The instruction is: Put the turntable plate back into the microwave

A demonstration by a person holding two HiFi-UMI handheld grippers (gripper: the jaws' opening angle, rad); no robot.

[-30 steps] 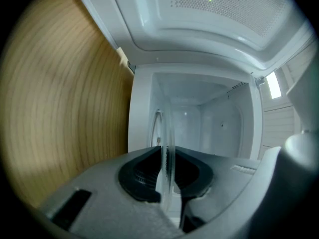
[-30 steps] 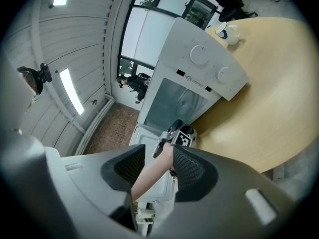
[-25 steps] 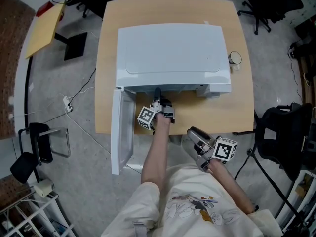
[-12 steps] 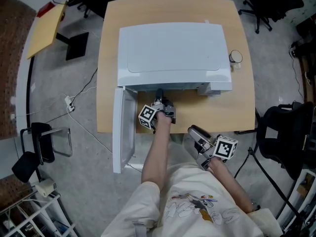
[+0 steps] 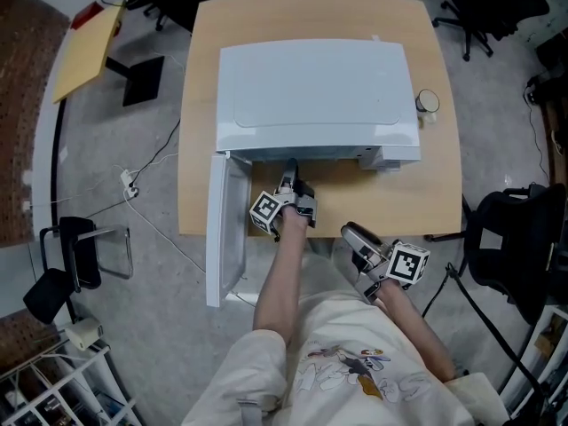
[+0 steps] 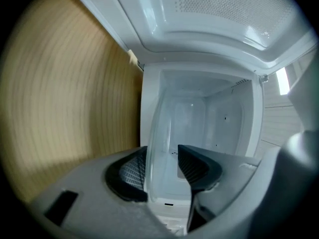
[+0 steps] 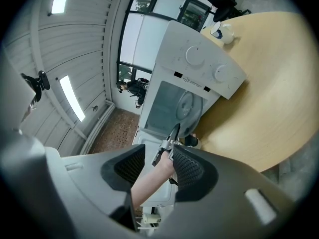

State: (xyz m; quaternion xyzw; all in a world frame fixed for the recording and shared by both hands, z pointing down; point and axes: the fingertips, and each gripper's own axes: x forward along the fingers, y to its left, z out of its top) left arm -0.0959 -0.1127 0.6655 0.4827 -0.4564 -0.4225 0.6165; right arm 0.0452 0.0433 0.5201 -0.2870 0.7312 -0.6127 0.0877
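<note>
left gripper [image 5: 289, 174] with jaws spread around the turntable plate [image 6: 160, 138] at the microwave's [image 5: 315, 87] mouth

nearest the person, the right gripper [image 5: 353, 235] hangs off the table's [image 5: 399, 193] front edge, jaws apart and holding nothing. further in, the left gripper reaches into the open cavity; its jaws have just been opening and stand wide, the clear plate's rim between the pads, close by one and with a gap to the other. the door [image 5: 226, 229] hangs open at the left. beyond, a mug [image 5: 427, 103] sits by the microwave's right side.
</note>
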